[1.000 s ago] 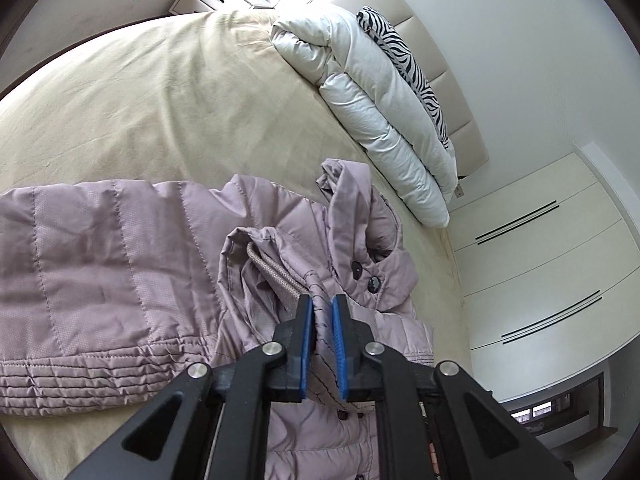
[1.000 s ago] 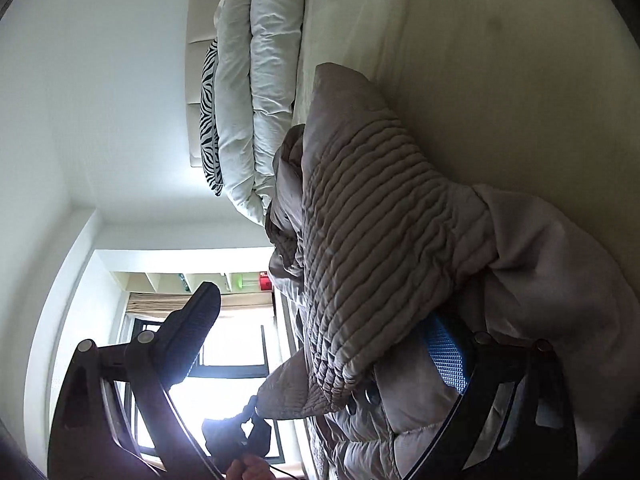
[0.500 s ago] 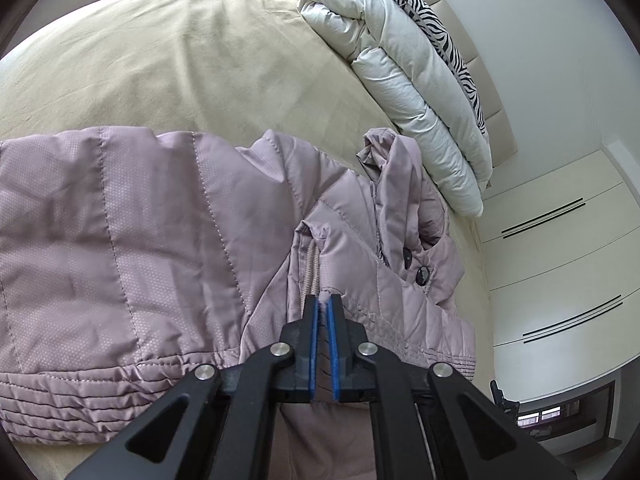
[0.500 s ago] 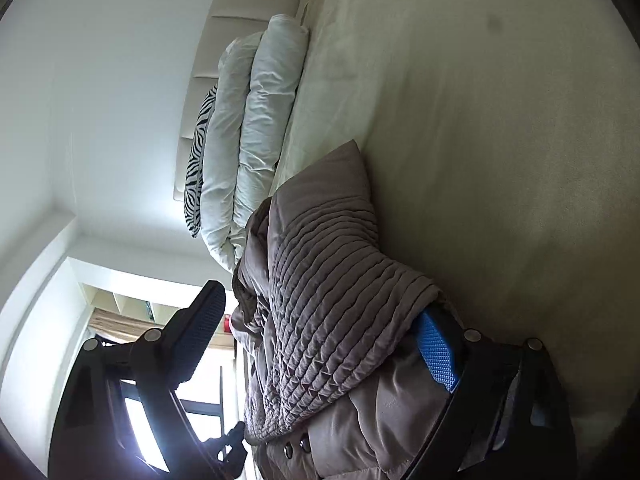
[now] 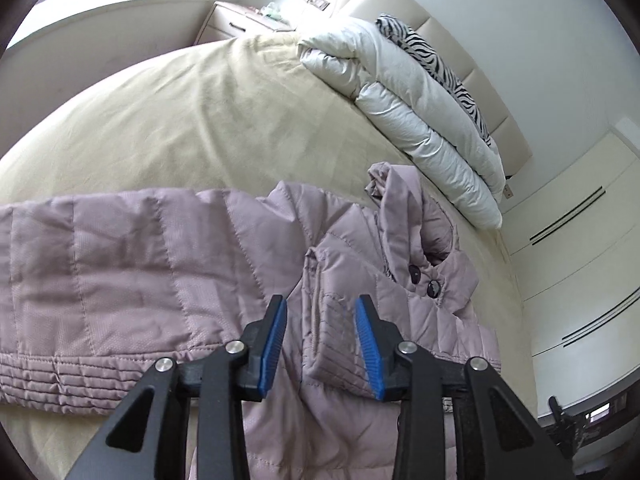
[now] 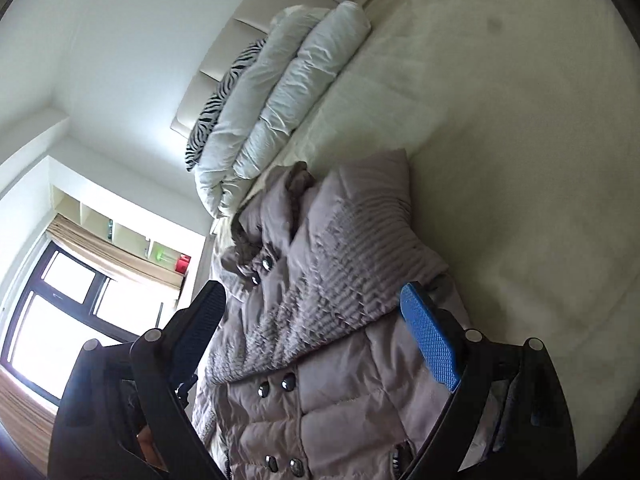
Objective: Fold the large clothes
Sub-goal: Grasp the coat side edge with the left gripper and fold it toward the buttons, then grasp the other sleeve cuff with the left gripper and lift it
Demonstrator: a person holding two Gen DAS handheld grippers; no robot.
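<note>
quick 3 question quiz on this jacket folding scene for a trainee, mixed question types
1. True or false: the left gripper is clamped on the jacket.
2. Multiple choice: what lies folded along the headboard? A) white duvet B) blue towel C) red blanket
3. Fill in: the sleeve cuff lies folded across the jacket's ____.

Key:
1. False. Its jaws stand apart, with the sleeve lying loose between them. The right gripper is open too.
2. A, the white duvet, next to a zebra pillow.
3. Front, above the buttons.
</note>
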